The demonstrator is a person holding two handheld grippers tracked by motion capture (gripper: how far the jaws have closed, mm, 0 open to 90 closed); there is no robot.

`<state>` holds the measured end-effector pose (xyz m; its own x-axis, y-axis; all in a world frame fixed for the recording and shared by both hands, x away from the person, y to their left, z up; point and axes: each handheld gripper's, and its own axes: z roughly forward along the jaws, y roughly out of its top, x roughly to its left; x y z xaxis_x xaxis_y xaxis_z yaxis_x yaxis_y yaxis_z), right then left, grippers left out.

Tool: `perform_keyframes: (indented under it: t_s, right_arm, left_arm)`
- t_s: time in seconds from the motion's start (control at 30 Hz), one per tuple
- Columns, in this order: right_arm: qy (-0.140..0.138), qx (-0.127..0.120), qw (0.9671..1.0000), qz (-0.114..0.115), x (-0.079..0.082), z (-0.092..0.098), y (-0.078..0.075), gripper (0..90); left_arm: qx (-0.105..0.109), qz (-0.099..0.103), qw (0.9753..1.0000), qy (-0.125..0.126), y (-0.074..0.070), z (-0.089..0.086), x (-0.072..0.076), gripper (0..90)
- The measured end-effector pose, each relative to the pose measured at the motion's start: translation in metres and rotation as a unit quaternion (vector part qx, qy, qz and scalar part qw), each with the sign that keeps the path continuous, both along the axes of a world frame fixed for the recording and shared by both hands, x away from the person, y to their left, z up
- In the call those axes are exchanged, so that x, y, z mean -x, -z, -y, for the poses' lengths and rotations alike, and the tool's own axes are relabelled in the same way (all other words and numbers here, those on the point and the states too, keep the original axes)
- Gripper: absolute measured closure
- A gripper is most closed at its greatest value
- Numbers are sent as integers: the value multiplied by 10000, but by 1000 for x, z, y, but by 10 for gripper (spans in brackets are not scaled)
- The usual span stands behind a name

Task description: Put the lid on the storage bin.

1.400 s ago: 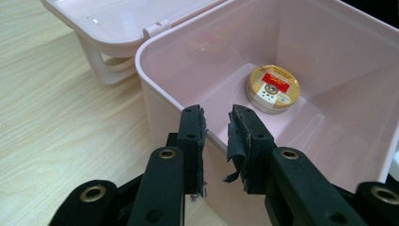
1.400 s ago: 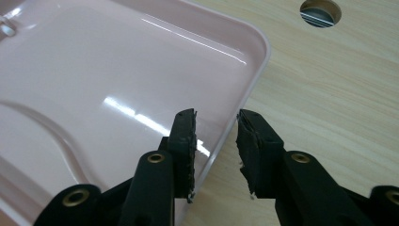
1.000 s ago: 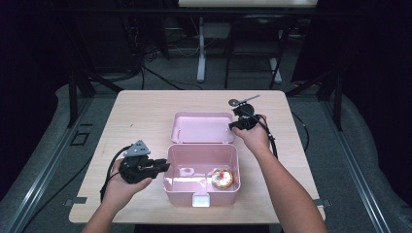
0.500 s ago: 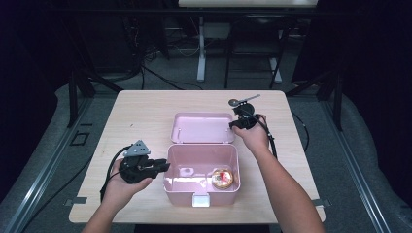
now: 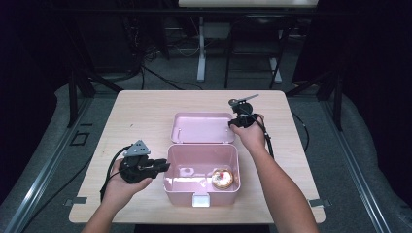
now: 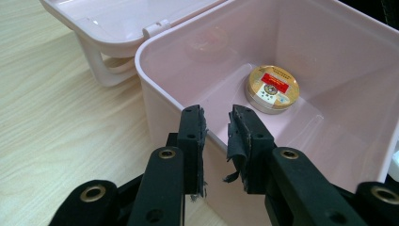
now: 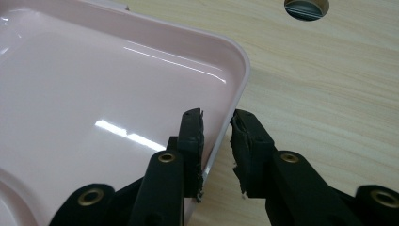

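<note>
A pink plastic box [image 5: 180, 190] stands open near the table's front, its lid [image 5: 201, 127] lying flat behind it. A round gold tin [image 5: 222, 178] with a red label rests on the box floor at the right. My left gripper [image 5: 164, 166] straddles the box's left wall. In the left gripper view its jaws [image 6: 216, 117] are closed on that wall of the box [image 6: 155, 89], one inside and one outside, with the tin [image 6: 273, 88] beyond. My right gripper [image 5: 236, 121] is at the lid's right corner, and its jaws [image 7: 217, 120] pinch the lid [image 7: 117, 84] at its rim.
A small round grey object [image 5: 234, 102] with a thin handle lies on the table just behind my right gripper, and it appears again [image 7: 306, 7] in the right gripper view. A white latch [image 5: 200, 200] sits on the box's front. Bare wood lies left of the box.
</note>
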<state>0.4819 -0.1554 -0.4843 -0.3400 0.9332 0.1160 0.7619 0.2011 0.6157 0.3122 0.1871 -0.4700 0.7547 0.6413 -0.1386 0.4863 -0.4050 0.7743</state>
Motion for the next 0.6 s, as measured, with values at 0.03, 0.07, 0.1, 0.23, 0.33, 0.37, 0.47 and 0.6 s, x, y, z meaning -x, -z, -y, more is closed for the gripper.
perform_keyframes:
  t_s: [0.03,0.07,0.1,0.23,0.33,0.37,0.47,0.6]
  right_arm:
    - [-1,2,10000,-19,-1,0,1,738]
    - [35,-41,10000,-44,-2,-1,1,738]
    - [47,-45,10000,-71,-2,-1,2,742]
    - [134,-27,9998,-115,-5,-2,3,748]
    - [215,-117,9996,-142,-8,-1,3,753]
    - [236,-157,9994,-187,-9,-1,3,755]
    - [306,-136,9991,-246,-12,-2,4,767]
    - [427,-28,9986,-302,-15,-6,1,781]
  left_arm:
    - [0,2,10000,-2,0,0,0,742]
    - [-3,-6,10000,7,0,0,0,742]
    - [-3,-5,10000,8,0,0,0,742]
    - [-7,-5,10000,12,0,0,0,742]
    - [3,-1,10000,11,0,0,0,742]
    - [3,6,10000,4,0,0,0,742]
    - [4,5,10000,3,0,0,0,742]
    - [5,4,10000,2,0,0,0,742]
